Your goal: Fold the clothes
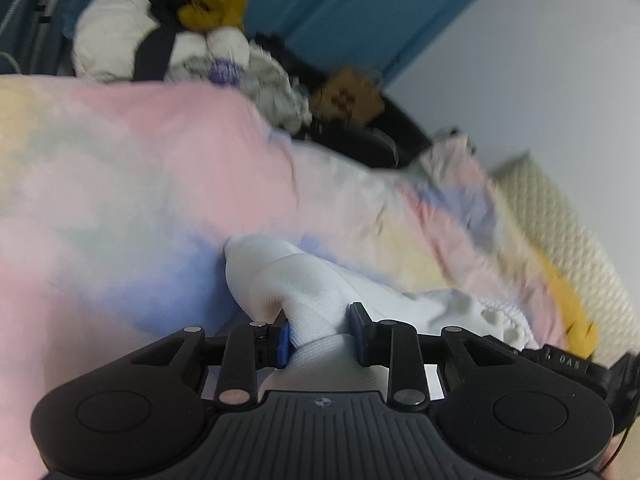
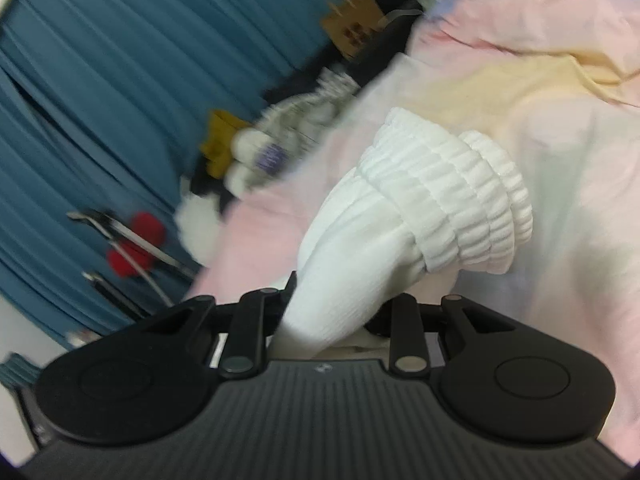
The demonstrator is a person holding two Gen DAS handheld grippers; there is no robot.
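Over a pastel tie-dye spread (image 1: 132,184), both tongs grip one white garment (image 1: 308,280): the left tongs (image 1: 318,334) pinch a smooth fold, the right tongs (image 2: 334,312) clamp fabric below its ribbed cuff (image 2: 452,204). Behind the spread's far edge sits a clothes heap (image 1: 168,40) against a blue curtain (image 2: 100,80). Open spread lies left of the garment; blur hides finer edges.
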